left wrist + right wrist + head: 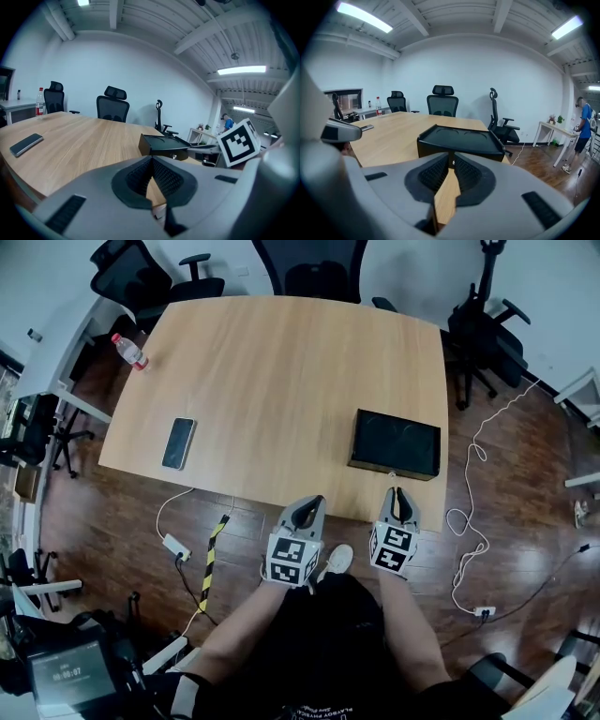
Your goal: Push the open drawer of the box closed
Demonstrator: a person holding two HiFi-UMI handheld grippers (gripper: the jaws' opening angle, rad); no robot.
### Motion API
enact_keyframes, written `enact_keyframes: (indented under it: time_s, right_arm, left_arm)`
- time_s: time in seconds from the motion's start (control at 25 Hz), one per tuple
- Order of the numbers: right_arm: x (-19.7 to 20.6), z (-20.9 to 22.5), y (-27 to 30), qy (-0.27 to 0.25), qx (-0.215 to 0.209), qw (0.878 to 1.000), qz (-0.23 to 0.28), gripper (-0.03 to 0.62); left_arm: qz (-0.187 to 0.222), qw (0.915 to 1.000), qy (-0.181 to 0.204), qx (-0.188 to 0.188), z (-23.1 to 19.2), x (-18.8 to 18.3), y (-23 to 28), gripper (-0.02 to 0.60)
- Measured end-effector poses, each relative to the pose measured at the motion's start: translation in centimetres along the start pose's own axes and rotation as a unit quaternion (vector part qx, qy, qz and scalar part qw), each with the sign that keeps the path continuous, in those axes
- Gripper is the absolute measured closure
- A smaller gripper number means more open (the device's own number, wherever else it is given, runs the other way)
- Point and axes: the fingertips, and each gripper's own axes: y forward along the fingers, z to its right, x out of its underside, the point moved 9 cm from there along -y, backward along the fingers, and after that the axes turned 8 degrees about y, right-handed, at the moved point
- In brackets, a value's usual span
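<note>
A flat black box (pixel 396 442) sits on the wooden table (pixel 281 362) near its front right edge. Its front, with a small knob (pixel 392 473), faces me; I cannot tell how far the drawer sticks out. My right gripper (pixel 393 491) is shut and empty, its tips just short of the knob, and in the right gripper view the box (pixel 459 138) fills the space straight ahead of the right gripper (pixel 452 157). Also shut and empty, my left gripper (pixel 317 499) hovers at the table edge, left of the box (pixel 161 144).
A phone (pixel 178 442) lies at the table's left side and a water bottle (pixel 128 351) stands at the far left corner. Office chairs (pixel 314 273) ring the far side. Cables (pixel 469 521) and a power strip (pixel 176 546) lie on the floor.
</note>
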Motion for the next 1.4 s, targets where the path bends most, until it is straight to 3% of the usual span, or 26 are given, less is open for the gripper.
enact_keyframes:
  time_s: [0.2, 0.4, 0.64, 0.96, 1.28, 1.4]
  right_arm:
    - [-0.6, -1.4, -3.5, -0.001, 0.009, 1.000, 0.024, 0.589]
    - [-0.5, -2.0, -7.3, 0.008, 0.017, 0.999, 0.042, 0.589]
    - [0.3, -2.5, -12.2, -0.003, -0.011, 0.998, 0.063, 0.589]
    - [1.4, -1.1, -19.0, -0.006, -0.030, 0.997, 0.072, 0.589]
    - [5.2, 1.1, -27.2, 0.001, -0.063, 0.995, 0.079, 0.589]
    - [6.2, 1.3, -28.3, 0.017, -0.084, 0.992, 0.093, 0.589]
  left_arm:
    - [0.013, 0.9999, 0.009, 0.006, -0.7, -0.3, -2.3, 0.583]
    - [0.025, 0.9994, 0.013, 0.020, 0.4, 0.0, -3.8, 0.583]
    - [0.046, 0.9987, 0.013, 0.015, 2.0, -1.1, -6.2, 0.583]
    - [0.097, 0.9938, 0.054, 0.002, 8.0, -2.7, -11.0, 0.583]
    - [0.068, 0.9953, 0.066, -0.019, 14.7, 1.2, -16.0, 0.583]
    - [0.060, 0.9976, 0.033, -0.014, 16.3, 2.2, -17.2, 0.583]
